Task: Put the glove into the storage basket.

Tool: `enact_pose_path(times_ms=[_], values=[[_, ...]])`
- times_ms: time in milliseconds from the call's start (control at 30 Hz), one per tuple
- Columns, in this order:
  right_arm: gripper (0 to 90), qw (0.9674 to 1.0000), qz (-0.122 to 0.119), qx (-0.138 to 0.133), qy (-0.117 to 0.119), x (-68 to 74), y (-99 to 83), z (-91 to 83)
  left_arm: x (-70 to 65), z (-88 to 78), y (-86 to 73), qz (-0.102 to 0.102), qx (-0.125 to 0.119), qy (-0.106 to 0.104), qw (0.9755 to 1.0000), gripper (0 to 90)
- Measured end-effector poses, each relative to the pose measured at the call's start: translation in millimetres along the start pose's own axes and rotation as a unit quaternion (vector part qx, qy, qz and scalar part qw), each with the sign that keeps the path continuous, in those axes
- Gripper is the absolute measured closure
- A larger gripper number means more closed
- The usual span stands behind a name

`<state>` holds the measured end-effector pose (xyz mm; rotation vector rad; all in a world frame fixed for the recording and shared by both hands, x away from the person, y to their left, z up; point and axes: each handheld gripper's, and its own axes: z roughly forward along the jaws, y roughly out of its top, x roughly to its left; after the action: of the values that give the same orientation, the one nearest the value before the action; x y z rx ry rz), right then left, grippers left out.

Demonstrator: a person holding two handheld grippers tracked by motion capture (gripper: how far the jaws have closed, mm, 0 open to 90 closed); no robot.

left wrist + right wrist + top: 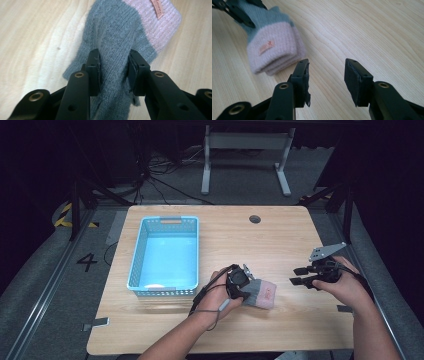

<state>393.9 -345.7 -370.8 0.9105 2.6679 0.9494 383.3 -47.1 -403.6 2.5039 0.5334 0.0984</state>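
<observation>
A grey knitted glove (263, 292) with a pink cuff and a small label lies on the wooden table (280, 240), near its front middle. My left gripper (244, 291) is shut on the glove's grey end. In the left gripper view the pads of the left gripper (113, 72) press on both sides of the grey knit of the glove (112, 30). My right gripper (295, 275) hovers to the right of the glove, apart from it and open. In the right gripper view the right gripper (325, 75) has nothing between its jaws, with the glove's cuff (272, 47) just beyond its left jaw.
A light blue plastic basket (134, 265) stands on the left half of the table, close to my left hand. A round cable hole (255, 219) sits near the far edge. Bare wood stretches between the basket and the right edge.
</observation>
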Motion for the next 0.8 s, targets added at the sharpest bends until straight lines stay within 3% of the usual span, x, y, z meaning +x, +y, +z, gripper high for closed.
enact_pose_path(times_ms=[167,467,800], values=[[55.7,1.0,0.002,-0.001,0.001,-0.5,0.7,-0.1,5.8,-17.8,-1.6,-0.008,-0.011,-0.006,0.9999,66.7],[54.8,1.0,0.0,0.006,0.005,-6.5,4.6,6.7,17.9,-51.6,-8.5,-0.017,-0.042,0.006,0.999,66.5],[54.5,0.9998,-0.002,0.014,0.014,-15.1,14.1,20.6,33.5,-82.6,-18.8,-0.034,-0.054,0.022,0.9977,66.5]])
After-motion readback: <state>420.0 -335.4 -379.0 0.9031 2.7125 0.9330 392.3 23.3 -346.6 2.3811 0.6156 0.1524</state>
